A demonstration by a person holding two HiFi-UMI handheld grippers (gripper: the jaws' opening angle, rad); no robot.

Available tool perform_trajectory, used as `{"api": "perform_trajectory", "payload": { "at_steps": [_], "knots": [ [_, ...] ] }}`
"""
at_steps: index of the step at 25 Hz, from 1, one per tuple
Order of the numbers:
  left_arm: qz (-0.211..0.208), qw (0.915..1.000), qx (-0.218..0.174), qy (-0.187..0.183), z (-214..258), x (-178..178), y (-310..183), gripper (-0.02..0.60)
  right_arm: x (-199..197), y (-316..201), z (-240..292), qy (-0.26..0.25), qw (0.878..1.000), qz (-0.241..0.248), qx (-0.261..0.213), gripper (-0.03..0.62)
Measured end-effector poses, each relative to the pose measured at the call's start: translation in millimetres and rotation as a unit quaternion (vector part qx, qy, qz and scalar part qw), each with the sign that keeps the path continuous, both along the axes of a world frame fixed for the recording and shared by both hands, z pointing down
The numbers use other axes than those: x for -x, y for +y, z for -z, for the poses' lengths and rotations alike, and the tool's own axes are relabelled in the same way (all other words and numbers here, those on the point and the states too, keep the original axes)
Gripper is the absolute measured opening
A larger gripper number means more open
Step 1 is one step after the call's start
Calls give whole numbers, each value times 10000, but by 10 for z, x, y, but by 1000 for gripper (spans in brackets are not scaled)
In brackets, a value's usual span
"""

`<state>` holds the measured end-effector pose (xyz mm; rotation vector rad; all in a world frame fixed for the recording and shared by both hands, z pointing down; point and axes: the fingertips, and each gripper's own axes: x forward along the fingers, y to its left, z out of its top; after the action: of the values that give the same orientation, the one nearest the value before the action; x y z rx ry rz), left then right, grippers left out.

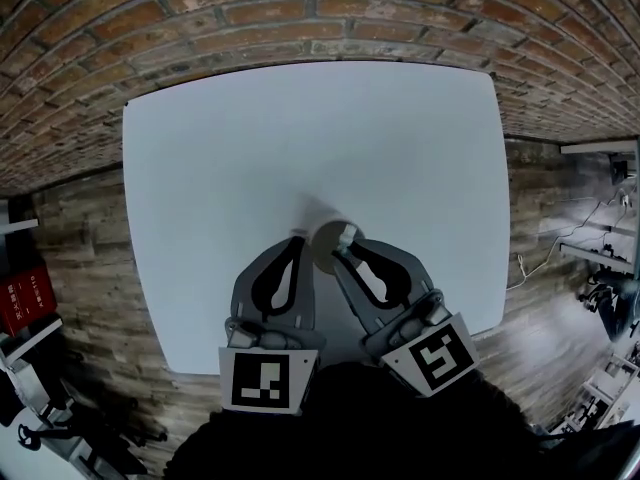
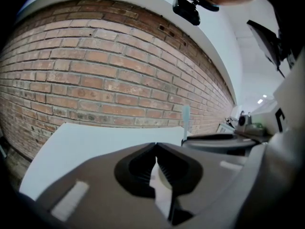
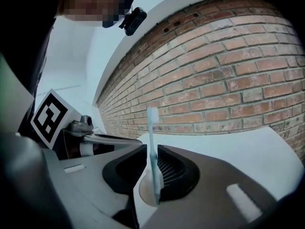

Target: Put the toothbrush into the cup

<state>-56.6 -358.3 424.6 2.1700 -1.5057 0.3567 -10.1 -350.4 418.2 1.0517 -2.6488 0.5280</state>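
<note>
2 marker cubes (image 1: 268,380), toothbrush (image 3: 152,149) upright in cup (image 1: 324,254)

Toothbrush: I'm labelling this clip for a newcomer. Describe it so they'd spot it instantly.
On the white table by the brick wall, a small cup sits toward the near edge. The toothbrush stands upright between the jaws of the right gripper, lower end in the cup: a thin pale-blue stick, the only slender thing there.

Table (image 1: 300,138): white top, rounded corners, directly in front of me.
Far edge: against the brick wall (image 1: 300,18).
Load: one cup (image 1: 328,250), middle, towards the near edge; I cannot confirm that its base touches the top.
Below: wood-plank floor (image 1: 90,258).
</note>
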Motion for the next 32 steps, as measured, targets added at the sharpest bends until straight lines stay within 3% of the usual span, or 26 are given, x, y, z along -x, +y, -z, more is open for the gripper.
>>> {"api": "perform_trajectory", "payload": {
  "at_steps": [4, 13, 19, 26, 32],
  "knots": [
    [86, 10000, 25, -31, -11, 47, 31, 8, 28, 26, -38, 34, 9999, 97, 74, 97],
    [40, 9998, -200, 13, 137, 86, 149, 8, 20, 126, 139, 15, 9997, -91, -231, 98],
    [-144, 9970, -735, -172, 511, 112, 308, 8, -11, 275, 631, -356, 9955, -438, -760, 2],
    [-373, 9839, -1742, -168, 1285, -47, 442, 8, -203, 434, 1396, -593, 9834, -908, -1457, 2],
    [-461, 9776, -2040, -224, 1525, -31, 576, 8, -196, 510, 1681, -560, 9771, -1043, -1766, 0]
  ]
}}
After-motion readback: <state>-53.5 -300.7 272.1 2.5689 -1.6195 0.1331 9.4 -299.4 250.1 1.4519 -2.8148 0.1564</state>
